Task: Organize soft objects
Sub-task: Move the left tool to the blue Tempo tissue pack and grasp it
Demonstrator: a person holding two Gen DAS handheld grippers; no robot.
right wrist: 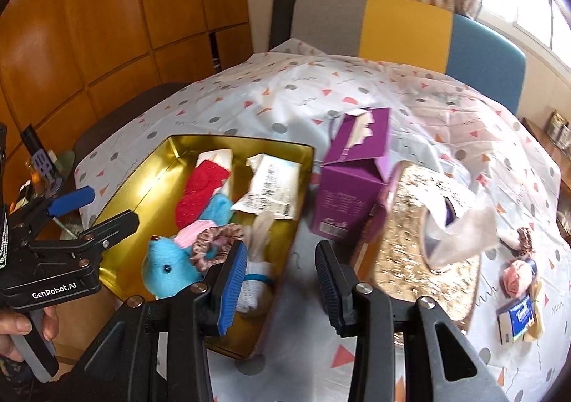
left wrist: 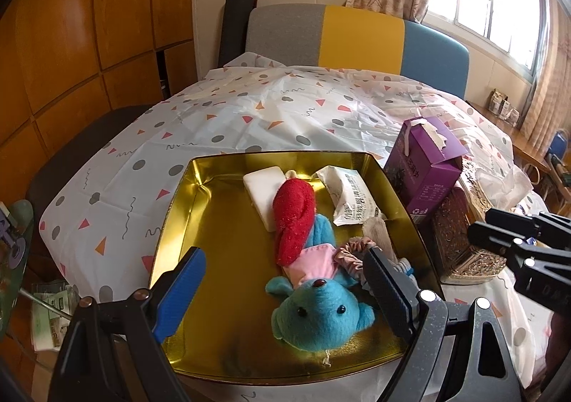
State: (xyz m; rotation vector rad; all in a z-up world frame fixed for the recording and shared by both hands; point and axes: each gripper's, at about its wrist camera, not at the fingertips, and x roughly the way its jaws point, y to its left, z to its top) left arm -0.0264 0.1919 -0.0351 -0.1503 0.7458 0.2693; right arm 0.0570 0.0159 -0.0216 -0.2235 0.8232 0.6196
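Left wrist view: the left hand-held gripper (left wrist: 285,291) hangs over the near half of the gold tin tray (left wrist: 185,209), its jaws wide apart and clamped on nothing; the blue plush toy (left wrist: 316,316) lies between them, head toward the near rim, touching neither pad as far as can be seen. Inside the tray, a red knitted piece (left wrist: 294,220) overlaps a white pad (left wrist: 262,189) at the far side, a white printed packet (left wrist: 351,200) lies far right, and a pink scrunchie (left wrist: 351,250) sits against the right finger. The left half of the tray floor is bare. The purple tissue box (left wrist: 424,166) stands just beside the tray's right wall, with a gold patterned box (left wrist: 460,241) near it. The bench cover (left wrist: 249,116) is open beyond the far rim. Right wrist view: the right hand-held gripper (right wrist: 282,277) is parted and holds nothing, positioned over the tray's right wall (right wrist: 299,188) and the narrow strip of bench between tray and purple box (right wrist: 349,184). A white rolled sock with a blue band (right wrist: 255,284) lies by the left finger. The left tool body reads "GenRobot.AI" (right wrist: 53,293). On the near right bench lie a blue tissue pack (right wrist: 517,316), its script unreadable, and a pink fabric flower (right wrist: 515,277).
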